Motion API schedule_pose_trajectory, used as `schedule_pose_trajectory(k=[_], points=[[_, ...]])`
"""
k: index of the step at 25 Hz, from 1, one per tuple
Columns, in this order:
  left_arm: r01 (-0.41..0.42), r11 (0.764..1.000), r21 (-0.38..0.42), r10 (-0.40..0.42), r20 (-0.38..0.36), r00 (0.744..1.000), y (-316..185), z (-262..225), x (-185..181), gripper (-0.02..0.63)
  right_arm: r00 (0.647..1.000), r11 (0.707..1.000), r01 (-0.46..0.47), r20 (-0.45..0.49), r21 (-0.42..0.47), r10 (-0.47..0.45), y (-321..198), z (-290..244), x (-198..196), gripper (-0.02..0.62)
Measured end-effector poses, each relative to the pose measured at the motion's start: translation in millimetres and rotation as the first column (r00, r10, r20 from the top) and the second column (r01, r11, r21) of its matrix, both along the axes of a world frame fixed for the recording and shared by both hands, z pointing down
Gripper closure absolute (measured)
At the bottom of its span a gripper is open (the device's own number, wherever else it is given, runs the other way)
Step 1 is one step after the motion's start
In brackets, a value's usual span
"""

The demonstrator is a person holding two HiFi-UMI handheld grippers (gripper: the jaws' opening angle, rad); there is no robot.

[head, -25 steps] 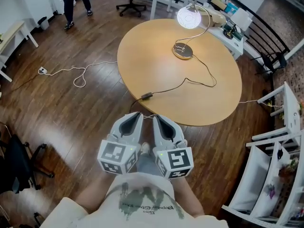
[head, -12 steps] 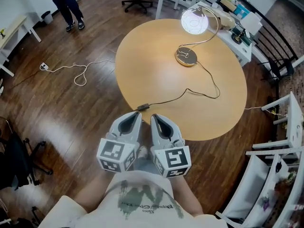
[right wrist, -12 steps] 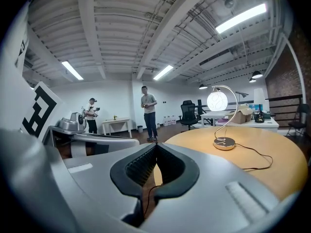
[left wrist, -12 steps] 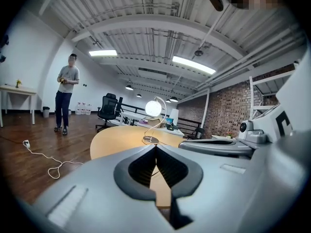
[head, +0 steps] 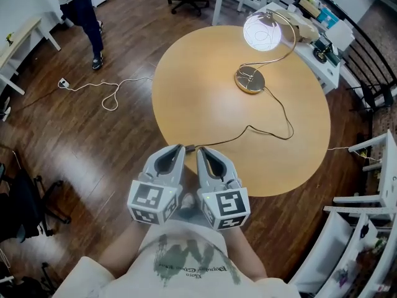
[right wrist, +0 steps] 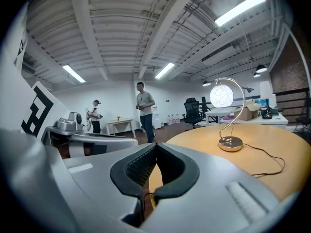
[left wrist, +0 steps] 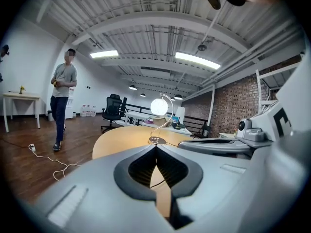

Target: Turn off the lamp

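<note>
Fingers [left wrist: 138,166] on both grippers are clenched tip to tip, nothing between them. The left gripper [head: 175,149] and right gripper [head: 203,151] sit side by side, just short of the round table [head: 205,85]. Well beyond the fingertips stands the lit lamp [head: 262,31], its cord [head: 249,128] trailing back toward them.

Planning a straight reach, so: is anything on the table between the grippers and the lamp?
Nothing visible. Only bare table and the flat cord lie between the left gripper, the right gripper and the lamp.
</note>
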State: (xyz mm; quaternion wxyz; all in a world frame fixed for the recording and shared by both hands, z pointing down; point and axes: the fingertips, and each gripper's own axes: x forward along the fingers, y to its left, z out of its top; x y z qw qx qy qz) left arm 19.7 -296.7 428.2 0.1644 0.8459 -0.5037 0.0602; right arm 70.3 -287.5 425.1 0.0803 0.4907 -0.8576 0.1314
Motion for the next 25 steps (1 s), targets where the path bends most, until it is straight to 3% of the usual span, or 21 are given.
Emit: schedule_pose_trajectory(k=[15,25], points=[[0.024,0.999,-0.025,-0.024,0.000,1.000,-19.6,40.8,-19.2,0.606,0.998,0.995,0.027,-0.059,-0.099,-0.033,-30.4,58.0,-20.4,0.595],[0.019,0.994,-0.104,-0.020,-0.014,1.000,-41.9,75.9,-38.7,0.606,0.986,0.967,0.004,-0.158,-0.255,-0.046,-52.0,130.6,-30.9,0.595]])
